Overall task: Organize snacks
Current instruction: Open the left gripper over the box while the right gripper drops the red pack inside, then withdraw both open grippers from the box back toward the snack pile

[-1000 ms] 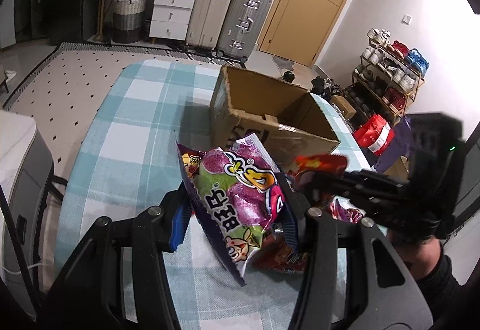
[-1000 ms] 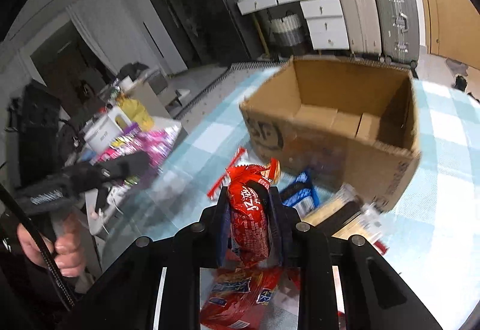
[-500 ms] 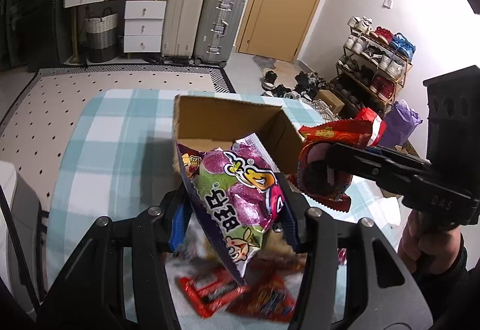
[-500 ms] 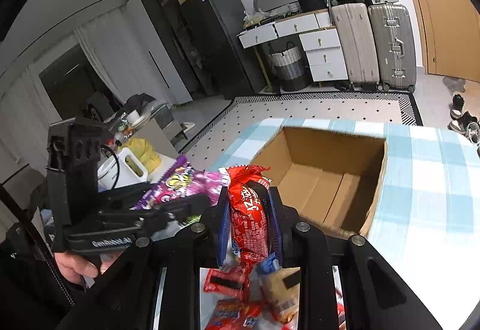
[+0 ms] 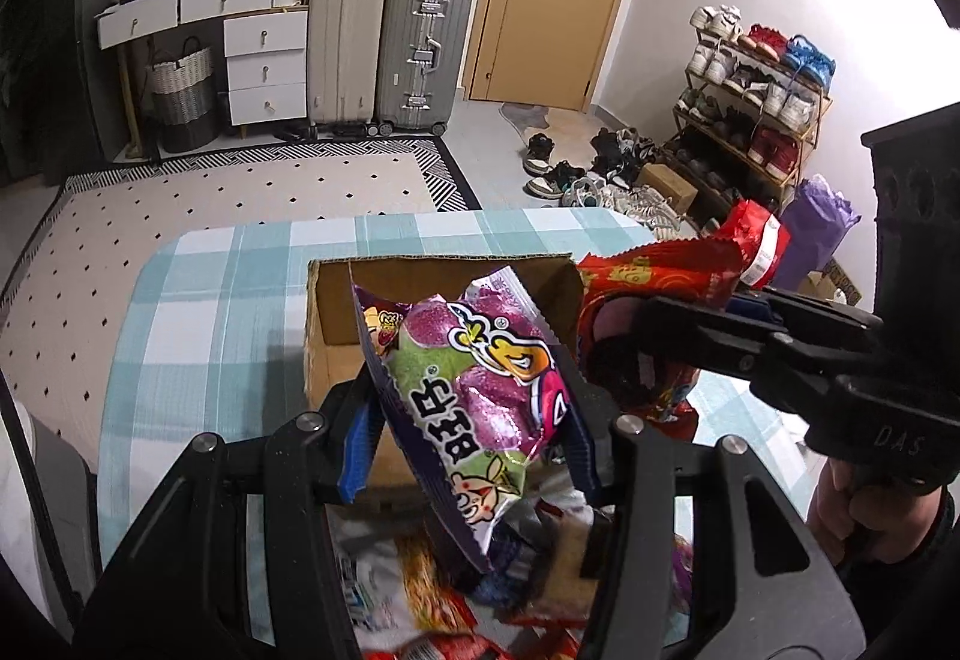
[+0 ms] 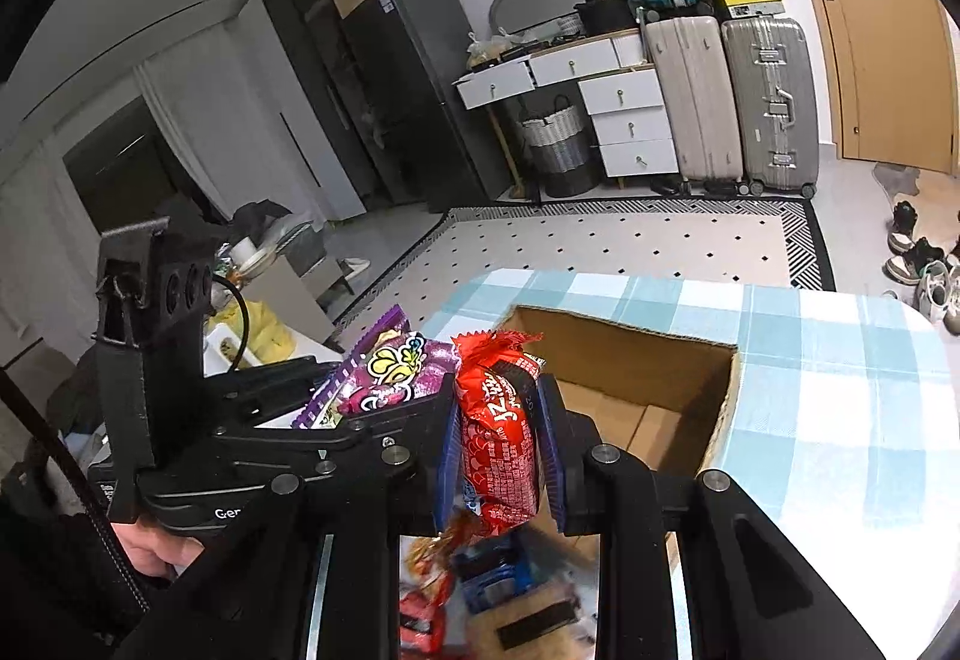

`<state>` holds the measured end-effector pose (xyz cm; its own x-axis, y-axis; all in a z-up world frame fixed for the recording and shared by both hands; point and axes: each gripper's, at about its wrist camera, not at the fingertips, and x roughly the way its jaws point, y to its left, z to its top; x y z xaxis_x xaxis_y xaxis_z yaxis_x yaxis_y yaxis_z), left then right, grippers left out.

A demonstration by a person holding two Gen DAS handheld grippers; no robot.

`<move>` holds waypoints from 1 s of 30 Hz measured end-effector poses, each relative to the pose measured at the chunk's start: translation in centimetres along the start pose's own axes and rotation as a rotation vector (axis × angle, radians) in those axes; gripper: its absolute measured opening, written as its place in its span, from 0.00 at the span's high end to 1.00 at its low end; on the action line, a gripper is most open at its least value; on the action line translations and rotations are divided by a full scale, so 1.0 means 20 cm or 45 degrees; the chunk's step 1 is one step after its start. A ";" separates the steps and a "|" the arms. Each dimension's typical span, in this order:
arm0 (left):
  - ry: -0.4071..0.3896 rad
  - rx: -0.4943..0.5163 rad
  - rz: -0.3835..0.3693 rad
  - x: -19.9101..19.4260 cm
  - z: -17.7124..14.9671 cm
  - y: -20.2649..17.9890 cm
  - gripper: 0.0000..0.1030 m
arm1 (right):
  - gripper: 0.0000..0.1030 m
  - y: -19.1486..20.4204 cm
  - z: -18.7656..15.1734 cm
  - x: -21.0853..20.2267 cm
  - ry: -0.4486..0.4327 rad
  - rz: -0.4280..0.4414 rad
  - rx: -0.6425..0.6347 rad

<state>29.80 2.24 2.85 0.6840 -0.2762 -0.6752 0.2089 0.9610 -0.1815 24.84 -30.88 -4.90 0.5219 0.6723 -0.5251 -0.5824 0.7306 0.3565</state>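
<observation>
My left gripper (image 5: pixel 474 420) is clamped on the purple bag (image 5: pixel 474 390), and the bag stands tall between my fingers, tilted, its top corner leaning out past the tips. Straight ahead of those fingertips sits the box (image 5: pixel 336 312), open side up, on the checked cloth (image 5: pixel 198 312). The bag's upper half hangs in front of the box's mouth, just over its near wall. Below my left fingers there is a blurred heap of snacks (image 5: pixel 432 594) on the cloth, red and white wrappers mostly, too smeared to sort out.

To the right of my left fingers, the right gripper (image 5: pixel 636 342) comes in from the side with the red pack (image 5: pixel 654 282) squeezed in it, the crinkled end sticking up over the box's right corner.

From the right wrist view, my right gripper (image 6: pixel 498 444) has the red pack (image 6: pixel 495 438) pinched upright between the blue pads (image 6: pixel 549 444), fingers closed tight on it. Just to the left of these fingers the left gripper (image 6: pixel 360 408) pokes in with the purple bag (image 6: pixel 384 372), close beside my red pack. Beyond and to the right of my fingertips the box (image 6: pixel 720 408) gapes open, bare cardboard flaps showing on its floor. Under my fingers, more loose snacks (image 6: pixel 492 576), blurred.
</observation>
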 end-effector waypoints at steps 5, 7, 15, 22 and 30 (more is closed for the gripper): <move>0.045 0.001 -0.007 0.16 0.04 0.01 0.53 | 0.77 -0.10 0.00 0.07 0.007 -0.031 0.046; 0.059 -0.007 -0.027 0.23 0.06 0.02 0.52 | 0.77 -0.13 0.00 0.10 0.006 -0.055 0.052; 0.073 0.022 0.070 0.30 0.04 0.08 0.21 | 0.32 -0.25 -0.05 0.17 -0.002 -0.171 0.061; 0.048 -0.002 0.091 0.17 -0.01 0.11 0.21 | 0.32 -0.23 -0.04 0.06 -0.041 -0.164 0.069; 0.004 -0.027 0.134 -0.07 -0.12 0.09 0.21 | 0.28 -0.11 -0.07 -0.15 -0.100 -0.160 0.041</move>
<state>27.57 4.43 1.74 0.6990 -0.1738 -0.6937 0.1214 0.9848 -0.1244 23.67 -34.65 -5.22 0.6375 0.5814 -0.5055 -0.4894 0.8123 0.3171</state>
